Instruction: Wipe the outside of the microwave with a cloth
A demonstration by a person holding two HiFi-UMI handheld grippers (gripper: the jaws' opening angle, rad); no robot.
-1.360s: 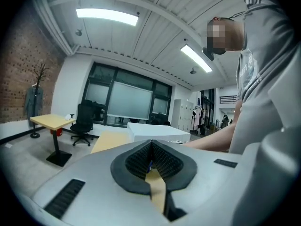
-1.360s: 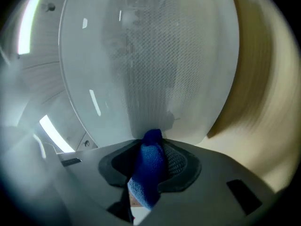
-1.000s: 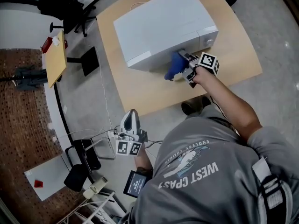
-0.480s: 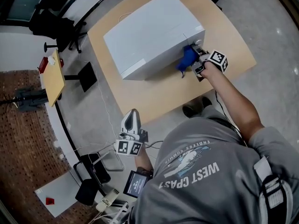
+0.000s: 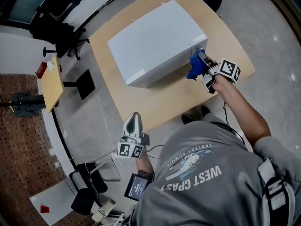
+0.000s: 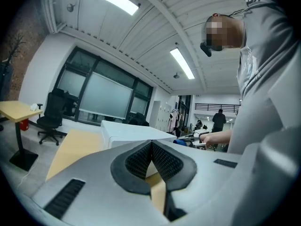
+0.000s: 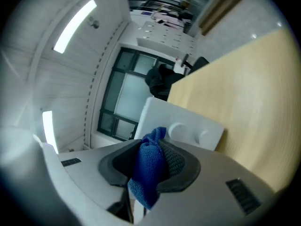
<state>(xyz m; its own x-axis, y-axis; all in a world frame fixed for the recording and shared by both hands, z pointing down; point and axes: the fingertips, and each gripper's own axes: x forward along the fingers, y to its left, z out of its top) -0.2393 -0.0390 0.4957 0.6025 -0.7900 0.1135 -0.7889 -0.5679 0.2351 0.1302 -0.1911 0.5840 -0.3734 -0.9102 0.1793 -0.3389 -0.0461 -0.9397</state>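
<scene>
The right gripper (image 5: pixel 201 60) clamps a crumpled blue cloth (image 5: pixel 193 69) beside the boxy white microwave's (image 5: pixel 155 39) knob corner. The left gripper (image 5: pixel 132 117), jaws pinched together on nothing, hangs well off the microwave's front. The wipe should go best with the cloth pressed flat and swept evenly.

That boxy white microwave (image 5: pixel 155 39) has a smooth matt shell. The bunched blue cloth (image 7: pixel 148 166) looks like nubbly woven microfibre. The pale wooden tabletop (image 5: pixel 174 98) is smooth, low sheen. On the left gripper (image 6: pixel 151 146), matt grey plastic and finely ribbed, rubbery black pads (image 6: pixel 136 163).

1 microwave (image 5: pixel 155 41), 1 cloth (image 5: pixel 194 68), 2 tongs (image 5: pixel 134 117) (image 5: pixel 201 56).
</scene>
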